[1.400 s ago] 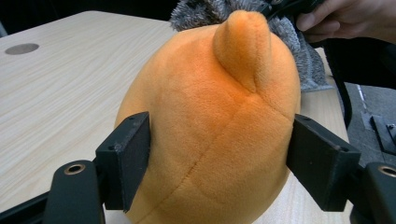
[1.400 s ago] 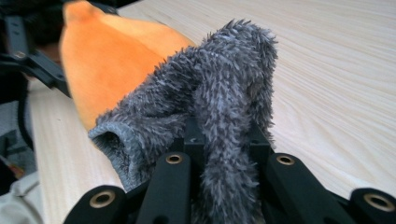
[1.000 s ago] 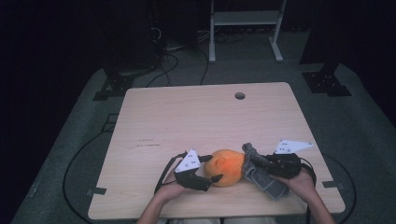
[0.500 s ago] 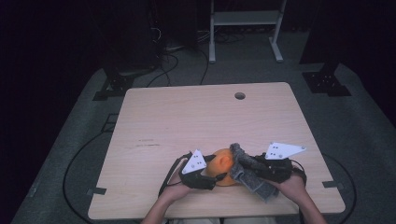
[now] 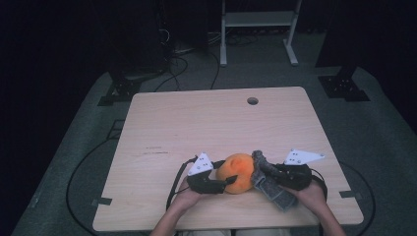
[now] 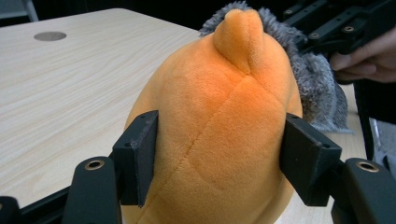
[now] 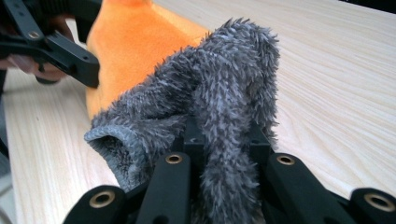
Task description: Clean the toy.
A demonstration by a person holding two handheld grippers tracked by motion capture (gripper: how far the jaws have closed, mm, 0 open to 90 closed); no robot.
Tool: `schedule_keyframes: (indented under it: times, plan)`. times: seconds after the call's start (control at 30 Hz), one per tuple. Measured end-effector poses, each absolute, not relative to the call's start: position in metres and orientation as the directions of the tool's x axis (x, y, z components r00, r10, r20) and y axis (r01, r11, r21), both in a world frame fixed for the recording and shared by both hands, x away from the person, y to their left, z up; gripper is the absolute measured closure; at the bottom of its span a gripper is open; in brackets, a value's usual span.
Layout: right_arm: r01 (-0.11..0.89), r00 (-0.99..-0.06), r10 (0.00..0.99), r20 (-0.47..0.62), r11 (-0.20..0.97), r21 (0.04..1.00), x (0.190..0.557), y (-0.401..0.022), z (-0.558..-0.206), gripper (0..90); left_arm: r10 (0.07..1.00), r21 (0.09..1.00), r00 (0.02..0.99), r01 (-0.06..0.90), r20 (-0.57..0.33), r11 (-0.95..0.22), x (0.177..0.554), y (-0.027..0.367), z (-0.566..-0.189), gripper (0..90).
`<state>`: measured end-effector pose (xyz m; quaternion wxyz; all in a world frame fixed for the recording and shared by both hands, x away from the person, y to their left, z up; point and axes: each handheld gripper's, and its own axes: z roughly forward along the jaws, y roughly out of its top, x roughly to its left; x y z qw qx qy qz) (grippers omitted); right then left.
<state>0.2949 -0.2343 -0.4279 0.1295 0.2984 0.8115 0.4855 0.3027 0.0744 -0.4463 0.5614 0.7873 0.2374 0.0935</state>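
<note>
An orange plush toy (image 5: 237,172) sits near the front edge of the wooden table (image 5: 206,128). My left gripper (image 5: 227,183) holds it from the left; its jaws press both sides of the plush toy (image 6: 219,135). A grey fuzzy cloth (image 5: 268,182) lies against the toy's right side and trails toward the table's front. My right gripper (image 5: 265,169) is shut on the grey cloth (image 7: 219,107), whose pile bunches up between the jaws, with the orange toy (image 7: 135,51) just behind it. The left gripper's jaw shows at the left of the right gripper view.
A round cable hole (image 5: 253,101) sits in the table near its far edge. Black cables (image 5: 83,162) run along the floor at the left. A white frame stand (image 5: 258,29) is on the floor behind the table. Both hands rest at the front edge.
The right gripper has moved left with the grey cloth, bringing it up against the orange toy. The left gripper and toy have shifted only slightly.
</note>
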Motion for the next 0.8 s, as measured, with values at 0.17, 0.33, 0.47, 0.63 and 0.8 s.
schedule_keyframes:
  times: [0.17,0.33,0.47,0.63,0.8]
  plan:
    - [0.38,-0.772,0.632,0.068,0.373,0.847,0.3,-0.235,-0.434,76.4,0.494,0.923,0.853,0.312,-0.168,-0.225,0.307,0.078,-0.446,33.4]
    - [0.403,-0.754,0.647,0.116,0.315,0.859,0.297,-0.244,-0.428,76.4,0.508,0.928,0.846,0.306,-0.162,-0.213,0.305,0.079,-0.444,33.4]
    - [0.318,-0.809,0.577,0.107,0.278,0.906,0.286,-0.231,-0.408,76.4,0.512,0.931,0.843,0.304,-0.165,-0.201,0.302,0.076,-0.439,36.8]
    - [0.329,-0.812,0.577,0.088,0.328,0.886,0.288,-0.221,-0.419,76.4,0.523,0.933,0.835,0.309,-0.173,-0.183,0.3,0.078,-0.434,38.4]
    - [0.356,-0.79,0.605,0.096,0.326,0.876,0.29,-0.228,-0.42,76.4,0.526,0.947,0.834,0.284,-0.166,-0.152,0.297,0.085,-0.42,39.7]
